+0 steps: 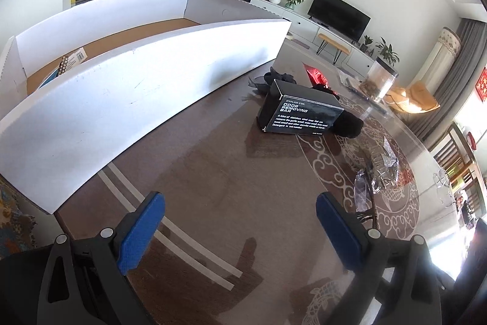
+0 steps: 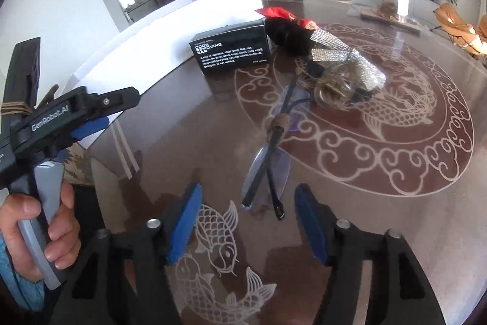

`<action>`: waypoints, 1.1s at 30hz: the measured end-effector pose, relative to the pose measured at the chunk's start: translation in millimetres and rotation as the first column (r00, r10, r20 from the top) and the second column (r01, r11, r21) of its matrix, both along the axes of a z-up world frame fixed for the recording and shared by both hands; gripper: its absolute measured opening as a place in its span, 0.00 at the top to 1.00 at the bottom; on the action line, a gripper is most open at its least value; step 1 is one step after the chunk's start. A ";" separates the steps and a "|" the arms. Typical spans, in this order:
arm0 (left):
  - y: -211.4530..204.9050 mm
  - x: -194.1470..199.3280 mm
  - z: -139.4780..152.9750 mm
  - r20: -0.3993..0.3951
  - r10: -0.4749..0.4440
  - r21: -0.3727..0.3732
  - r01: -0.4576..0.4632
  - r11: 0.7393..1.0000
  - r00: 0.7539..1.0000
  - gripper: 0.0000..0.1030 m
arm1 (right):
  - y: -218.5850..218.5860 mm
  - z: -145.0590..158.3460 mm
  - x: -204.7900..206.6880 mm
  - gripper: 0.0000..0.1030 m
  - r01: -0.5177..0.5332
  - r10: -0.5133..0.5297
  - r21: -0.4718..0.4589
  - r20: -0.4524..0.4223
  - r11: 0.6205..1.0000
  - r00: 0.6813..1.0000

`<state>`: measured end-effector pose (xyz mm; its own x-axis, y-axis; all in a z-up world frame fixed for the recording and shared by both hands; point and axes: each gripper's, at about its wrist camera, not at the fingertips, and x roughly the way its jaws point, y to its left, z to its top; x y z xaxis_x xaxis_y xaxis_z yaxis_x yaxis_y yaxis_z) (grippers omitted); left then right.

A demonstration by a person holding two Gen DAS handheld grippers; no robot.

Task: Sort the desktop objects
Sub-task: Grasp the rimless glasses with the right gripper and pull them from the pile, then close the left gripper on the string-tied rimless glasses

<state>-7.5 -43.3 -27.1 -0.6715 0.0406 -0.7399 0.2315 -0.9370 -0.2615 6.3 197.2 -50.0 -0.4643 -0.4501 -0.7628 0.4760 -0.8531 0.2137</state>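
Observation:
A black box printed "ODOR REMOVING BAR" lies on the glass-topped table, also in the right wrist view. Black fluffy items and a red packet lie behind it. A pair of folded glasses lies just ahead of my right gripper, which is open and empty. A silver glittery band lies beyond the glasses. My left gripper is open and empty, short of the black box. The large white box stands at the left.
The white box holds a battery pack on its brown floor. A clear plastic jar stands at the table's far side. The left gripper's handle and the hand holding it show at the left of the right wrist view.

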 end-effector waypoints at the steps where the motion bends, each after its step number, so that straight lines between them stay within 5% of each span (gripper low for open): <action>1: 2.9 -1.0 -0.1 0.002 -0.011 -0.009 0.011 1.000 1.000 0.02 | 3.8 4.8 3.7 0.33 0.015 -0.014 0.005 -0.029 1.000 0.999; 7: 27.5 -7.0 -7.3 0.021 -0.220 0.078 0.218 0.973 0.975 0.02 | 32.0 -6.2 -11.5 0.26 0.160 -0.159 0.043 -0.015 0.986 0.987; 14: 89.6 -4.7 5.2 -0.011 -0.430 -0.025 0.429 0.903 0.903 0.02 | 59.7 -16.0 9.9 0.20 0.245 -0.228 0.211 -0.104 0.946 0.968; 17: 122.1 -15.2 3.1 0.015 -0.452 -0.081 0.451 0.889 0.892 0.02 | 69.3 -21.3 14.5 0.17 0.258 -0.245 0.199 -0.090 0.945 0.965; 22: 158.9 -34.8 -31.3 0.179 -0.452 -0.157 0.479 0.863 0.874 0.03 | 80.1 -22.4 15.6 0.11 0.301 -0.293 0.127 -0.077 0.945 0.953; 24: 165.0 -32.1 -36.2 0.187 -0.444 -0.242 0.479 0.844 0.876 0.00 | 80.6 -22.8 17.9 0.09 0.317 -0.309 0.116 -0.081 0.941 0.947; 33: 154.2 -32.6 -41.2 0.177 -0.445 -0.227 0.476 0.850 0.878 0.00 | 65.1 -27.2 15.3 0.01 0.281 -0.270 0.201 -0.084 0.938 0.959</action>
<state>-40.1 110.8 -68.3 -0.5334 0.1235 -0.8368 -0.2301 -0.9732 0.0030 21.6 262.2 -77.3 -0.5906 -0.1320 -0.7961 0.2218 -0.9751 -0.0029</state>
